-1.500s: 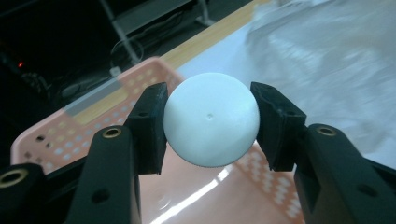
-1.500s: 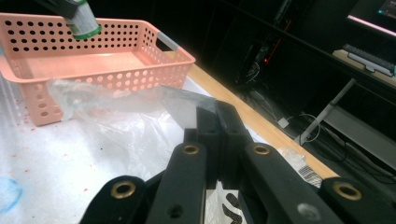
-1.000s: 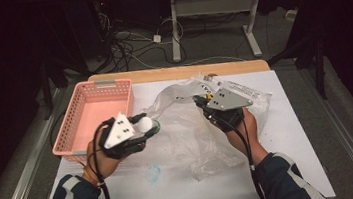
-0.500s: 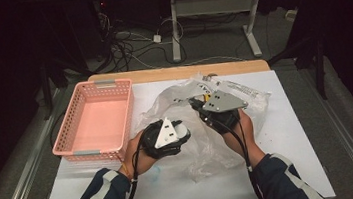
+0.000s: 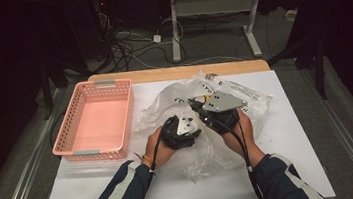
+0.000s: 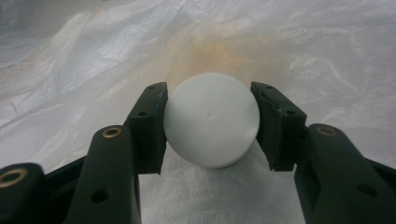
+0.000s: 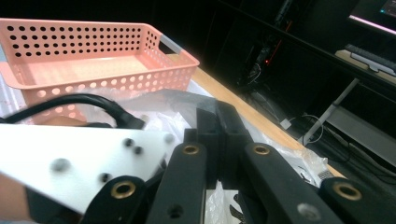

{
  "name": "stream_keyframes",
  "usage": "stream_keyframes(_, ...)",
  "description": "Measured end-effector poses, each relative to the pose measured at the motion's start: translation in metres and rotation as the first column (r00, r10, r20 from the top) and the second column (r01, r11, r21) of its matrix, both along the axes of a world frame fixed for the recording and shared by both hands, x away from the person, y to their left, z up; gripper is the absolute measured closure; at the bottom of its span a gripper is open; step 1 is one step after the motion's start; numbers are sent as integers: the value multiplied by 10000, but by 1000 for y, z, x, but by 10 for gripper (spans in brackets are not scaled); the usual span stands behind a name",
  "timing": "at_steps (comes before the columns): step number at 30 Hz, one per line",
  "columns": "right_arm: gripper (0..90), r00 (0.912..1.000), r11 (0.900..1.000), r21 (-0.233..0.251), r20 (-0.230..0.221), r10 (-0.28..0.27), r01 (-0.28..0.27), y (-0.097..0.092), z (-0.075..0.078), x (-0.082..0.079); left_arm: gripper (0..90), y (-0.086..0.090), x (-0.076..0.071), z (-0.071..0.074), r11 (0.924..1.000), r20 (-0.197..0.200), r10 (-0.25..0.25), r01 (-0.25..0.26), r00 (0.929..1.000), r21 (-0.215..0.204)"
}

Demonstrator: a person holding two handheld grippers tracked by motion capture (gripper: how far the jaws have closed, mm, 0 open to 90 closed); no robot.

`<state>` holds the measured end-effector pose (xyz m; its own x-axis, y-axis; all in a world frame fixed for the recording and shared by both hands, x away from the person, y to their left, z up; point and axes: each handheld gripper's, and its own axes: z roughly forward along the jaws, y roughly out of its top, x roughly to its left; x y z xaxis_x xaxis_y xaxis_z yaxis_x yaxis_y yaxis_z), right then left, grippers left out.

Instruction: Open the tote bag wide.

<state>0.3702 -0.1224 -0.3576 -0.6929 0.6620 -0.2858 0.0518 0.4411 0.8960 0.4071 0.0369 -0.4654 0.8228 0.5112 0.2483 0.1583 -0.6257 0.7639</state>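
Note:
My left gripper is shut on a white ball, its pads pressed on both sides. Crumpled clear plastic of a bag lies all around and behind the ball. In the high view the left gripper sits at the mouth of the clear plastic bag in the middle of the table, tight against my right gripper. The right gripper is shut, with a fold of the bag's film draped over and pinched in its tips. The ball itself is hidden in the high view.
An empty pink perforated basket stands left of the bag, and is seen close by as the basket in the right gripper view. A white mat covers the wooden table. Cables and desk legs lie on the dark floor beyond.
My left hand has travelled right and down, from beside the basket to the bag's mouth next to the right gripper. The right hand has kept still.

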Motion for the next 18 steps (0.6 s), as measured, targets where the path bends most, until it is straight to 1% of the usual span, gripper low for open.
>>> stream_keyframes(2,900,10000,10000,-19,-18,-28,28,0,-1,0,478,-1,2,0,10000,-37,44,-44,10000,-67)
stream_keyframes(3,900,10000,10000,-38,-53,-24,24,-1,-1,1,473,-1,1,0,10000,-8,62,-62,10000,-15)
stream_keyframes(4,900,10000,10000,-39,-59,-35,34,-1,-1,1,449,-1,0,0,9999,24,102,-102,9999,18)
stream_keyframes(5,900,10000,10000,-39,-59,-35,34,-1,-1,1,449,0,-1,2,9998,58,185,-185,9998,-25)
stream_keyframes(6,900,9999,10000,-55,-73,-71,70,-2,-2,2,394,1,-2,4,9999,52,129,-128,9999,-62)
stream_keyframes(8,900,9999,9999,-54,-114,-129,128,-3,-2,4,387,4,-7,9,9999,124,-36,37,9999,-158)
stream_keyframes(9,900,9999,9999,-54,-114,-129,128,-3,-2,4,387,4,-11,11,9999,178,-81,83,9998,-107)
stream_keyframes(11,900,9997,9998,-78,-169,-170,168,-5,-3,5,339,6,-20,17,9996,556,-235,225,9982,182)
stream_keyframes(12,900,9996,9998,-94,-206,-184,182,-5,-4,6,338,7,-26,20,9991,724,-342,322,9968,282)
stream_keyframes(16,900,9995,9997,-120,-236,-229,226,-7,-4,6,337,17,-50,35,9959,1203,-852,807,9891,416)
stream_keyframes(18,900,9993,9996,-127,-277,-248,245,-7,-4,7,330,26,-63,44,9950,1524,-960,908,9837,407)
